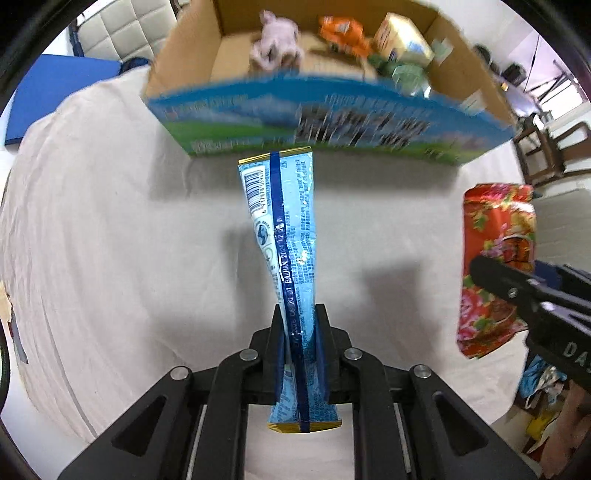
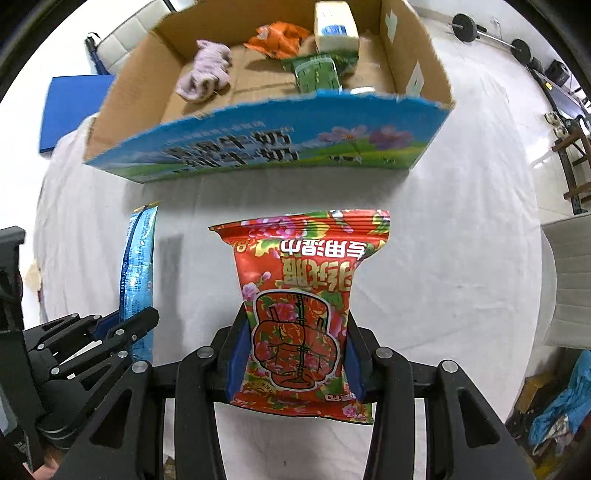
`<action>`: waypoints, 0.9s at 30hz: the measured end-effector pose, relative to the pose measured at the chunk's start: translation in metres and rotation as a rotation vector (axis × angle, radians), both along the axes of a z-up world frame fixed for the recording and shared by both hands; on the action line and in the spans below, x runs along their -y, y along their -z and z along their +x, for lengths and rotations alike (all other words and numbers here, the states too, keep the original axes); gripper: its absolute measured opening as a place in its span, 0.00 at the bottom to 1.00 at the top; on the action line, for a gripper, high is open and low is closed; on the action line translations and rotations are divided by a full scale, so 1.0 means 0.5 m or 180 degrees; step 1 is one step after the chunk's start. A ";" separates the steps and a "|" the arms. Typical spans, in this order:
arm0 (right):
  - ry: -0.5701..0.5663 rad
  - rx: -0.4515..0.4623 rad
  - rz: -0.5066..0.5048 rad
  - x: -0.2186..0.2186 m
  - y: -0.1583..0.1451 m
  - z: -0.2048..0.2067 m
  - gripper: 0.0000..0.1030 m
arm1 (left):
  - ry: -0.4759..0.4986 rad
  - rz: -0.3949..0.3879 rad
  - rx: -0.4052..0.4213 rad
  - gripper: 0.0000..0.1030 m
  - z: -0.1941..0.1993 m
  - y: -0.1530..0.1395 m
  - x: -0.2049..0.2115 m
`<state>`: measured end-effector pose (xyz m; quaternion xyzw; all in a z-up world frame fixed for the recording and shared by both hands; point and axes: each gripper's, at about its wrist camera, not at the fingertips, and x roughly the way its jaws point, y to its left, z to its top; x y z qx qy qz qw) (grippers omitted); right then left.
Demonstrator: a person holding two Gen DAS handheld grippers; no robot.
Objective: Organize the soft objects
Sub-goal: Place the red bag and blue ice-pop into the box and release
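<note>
Packets of soft goods sit clamped in both grippers, held above the white cloth-covered table (image 2: 461,258). Left gripper (image 1: 300,325) is clenched on a long blue packet (image 1: 291,236) — its two fingers press the lower part of the wrapper flat between them, with the barcode end reaching forward toward the box and the short tail sticking out behind the fingers. Right gripper (image 2: 295,332) grips a red floral packet (image 2: 303,295), its blue-padded fingers pinching the pack's sides while the wider sealed top fans out ahead. In the right wrist view the blue packet (image 2: 138,273) hangs just to the left, edge-on, with the left gripper's black linkage below it; in the left wrist view the red floral packet (image 1: 495,266) shows at the right, apart from the blue one. Beyond both packets stands an open cardboard box (image 2: 258,144) with a blue printed front wall — inside it lie a pale purple plush toy (image 2: 207,70), an orange packet (image 2: 277,38), a green packet (image 2: 317,72) and a cream-coloured pack (image 2: 334,26). A blue mat (image 2: 74,107) lies off the table's far left.
</note>
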<state>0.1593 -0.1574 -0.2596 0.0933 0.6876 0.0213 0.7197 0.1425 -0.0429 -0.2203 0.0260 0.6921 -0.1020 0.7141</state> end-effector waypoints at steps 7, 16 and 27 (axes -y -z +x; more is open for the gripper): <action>-0.0041 0.0320 0.0122 0.008 -0.135 0.050 0.44 | -0.0197 -0.0367 0.0351 0.11 0.072 -0.160 -0.041; -0.0022 0.0685 0.0190 0.020 -0.231 0.188 0.44 | -0.0467 -0.0584 0.0517 0.11 0.276 -0.211 -0.116; -0.0029 0.0410 0.0204 0.008 -0.118 0.363 0.44 | -0.1188 -0.0732 0.0047 0.11 0.455 -0.059 -0.161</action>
